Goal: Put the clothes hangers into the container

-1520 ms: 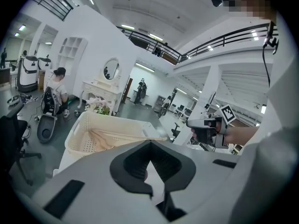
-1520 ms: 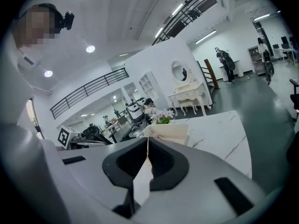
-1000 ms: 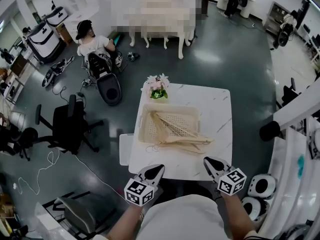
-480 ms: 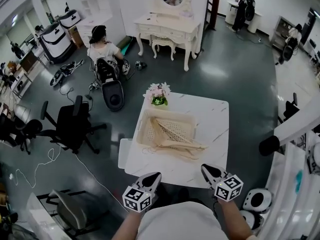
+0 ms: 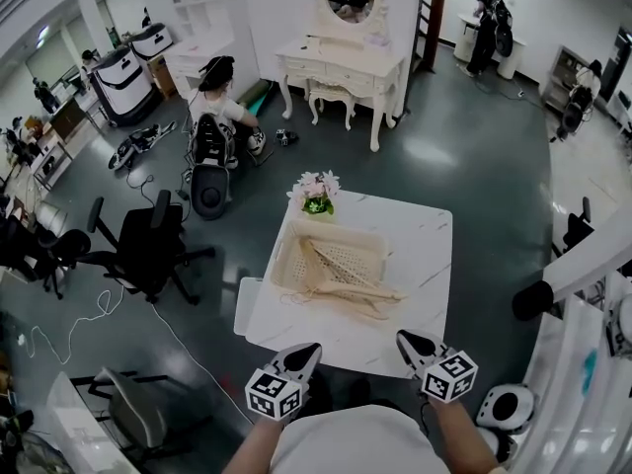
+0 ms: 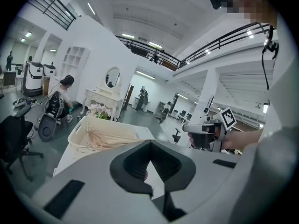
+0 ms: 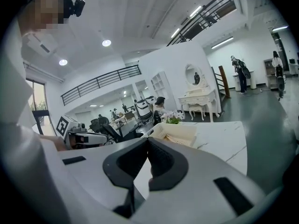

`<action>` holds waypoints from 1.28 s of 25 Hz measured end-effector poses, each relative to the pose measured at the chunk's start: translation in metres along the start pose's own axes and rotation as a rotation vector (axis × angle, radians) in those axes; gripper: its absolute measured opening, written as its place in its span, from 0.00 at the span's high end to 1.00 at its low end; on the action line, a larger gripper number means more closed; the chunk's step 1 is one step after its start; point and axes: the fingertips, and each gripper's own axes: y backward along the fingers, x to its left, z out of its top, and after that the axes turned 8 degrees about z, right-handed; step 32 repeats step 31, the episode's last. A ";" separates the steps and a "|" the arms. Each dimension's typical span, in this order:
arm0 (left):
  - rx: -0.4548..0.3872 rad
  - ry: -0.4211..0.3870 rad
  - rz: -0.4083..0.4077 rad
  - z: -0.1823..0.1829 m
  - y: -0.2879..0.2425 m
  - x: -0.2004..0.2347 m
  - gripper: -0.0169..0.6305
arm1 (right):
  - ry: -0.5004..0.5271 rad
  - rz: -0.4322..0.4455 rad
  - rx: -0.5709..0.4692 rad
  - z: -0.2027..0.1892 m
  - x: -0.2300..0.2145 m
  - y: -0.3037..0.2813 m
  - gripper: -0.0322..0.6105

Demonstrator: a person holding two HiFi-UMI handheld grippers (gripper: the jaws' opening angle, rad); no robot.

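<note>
The pale container [image 5: 334, 231] sits on the far left part of the white marble counter [image 5: 427, 255], just in front of a small pot of pink flowers [image 5: 316, 193] at the far left corner. The wooden clothes hangers [image 5: 348, 280] lie piled in the container. Some ends seem to reach over its near rim towards the counter's middle, though the head view is too small to be sure.

Both grippers hover at the counter's near edge, well apart from the container and from each other. The left gripper [image 5: 307, 351] has its jaws together with nothing between them. The right gripper [image 5: 406, 341] is likewise closed and empty. Each points across the counter towards the container.
</note>
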 end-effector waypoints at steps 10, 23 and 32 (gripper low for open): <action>-0.005 -0.017 0.009 0.003 0.002 0.007 0.96 | 0.001 -0.004 -0.006 -0.002 0.001 -0.005 0.92; -0.022 -0.020 0.018 0.014 0.004 0.017 0.96 | 0.018 0.003 -0.005 0.013 0.000 -0.014 0.92; -0.018 -0.013 0.016 0.018 0.003 0.021 0.96 | 0.015 0.006 -0.002 0.019 0.001 -0.020 0.92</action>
